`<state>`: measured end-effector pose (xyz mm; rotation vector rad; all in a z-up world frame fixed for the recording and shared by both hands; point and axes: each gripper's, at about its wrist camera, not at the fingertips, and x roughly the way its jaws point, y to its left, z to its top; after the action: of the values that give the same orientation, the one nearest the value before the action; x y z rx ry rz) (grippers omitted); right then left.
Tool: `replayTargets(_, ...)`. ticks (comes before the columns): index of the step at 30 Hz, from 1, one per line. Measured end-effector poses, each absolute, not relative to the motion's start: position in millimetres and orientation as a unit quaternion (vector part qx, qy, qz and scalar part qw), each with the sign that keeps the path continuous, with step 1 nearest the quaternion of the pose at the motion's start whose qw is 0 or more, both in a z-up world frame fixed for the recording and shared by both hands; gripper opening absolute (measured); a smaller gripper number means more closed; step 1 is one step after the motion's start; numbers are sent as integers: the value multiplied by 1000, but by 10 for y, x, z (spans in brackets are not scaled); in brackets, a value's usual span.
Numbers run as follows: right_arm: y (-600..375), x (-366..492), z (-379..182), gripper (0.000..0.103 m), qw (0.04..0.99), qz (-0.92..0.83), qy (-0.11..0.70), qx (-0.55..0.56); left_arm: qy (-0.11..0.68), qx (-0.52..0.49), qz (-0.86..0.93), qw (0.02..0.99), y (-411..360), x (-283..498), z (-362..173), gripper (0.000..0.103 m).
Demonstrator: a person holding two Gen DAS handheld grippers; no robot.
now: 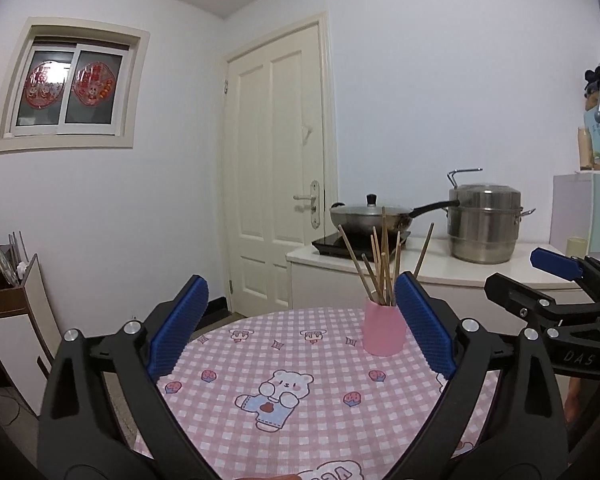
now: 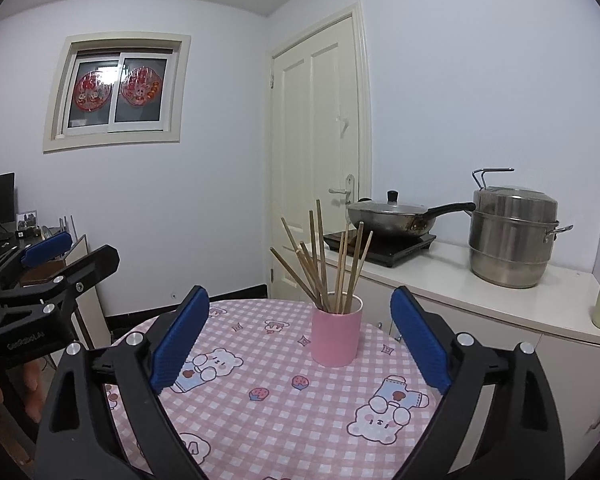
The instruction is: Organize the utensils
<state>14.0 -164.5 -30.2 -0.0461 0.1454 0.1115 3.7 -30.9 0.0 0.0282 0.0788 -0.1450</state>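
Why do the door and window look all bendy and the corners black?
Left wrist view: the fisheye lens bows the door and window and blackens the corners. Right wrist view: same curving; the pink cup in the middle looks sharp, with soft, even light.

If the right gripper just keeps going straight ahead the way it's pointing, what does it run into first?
Most likely the pink cup holding the chopsticks. It stands on the checked tablecloth slightly right of centre between the open right gripper fingers. Depth is hard to judge, so how soon is unclear.
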Motion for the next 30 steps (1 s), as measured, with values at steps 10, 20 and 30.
replayTargets(10, -1594, 113, -354, 93, 996, 51, 71, -26, 31, 8, -68, 997, -282, -9, -50, 96)
replayTargets(20, -1577, 120, -389, 94, 995, 56, 75, -26, 32, 8, -63, 997, -271, -13, -89, 96)
replayTargets(30, -1581, 134, -410, 94, 995, 58, 79, -26, 32, 11, -59, 998, -264, -25, -95, 96)
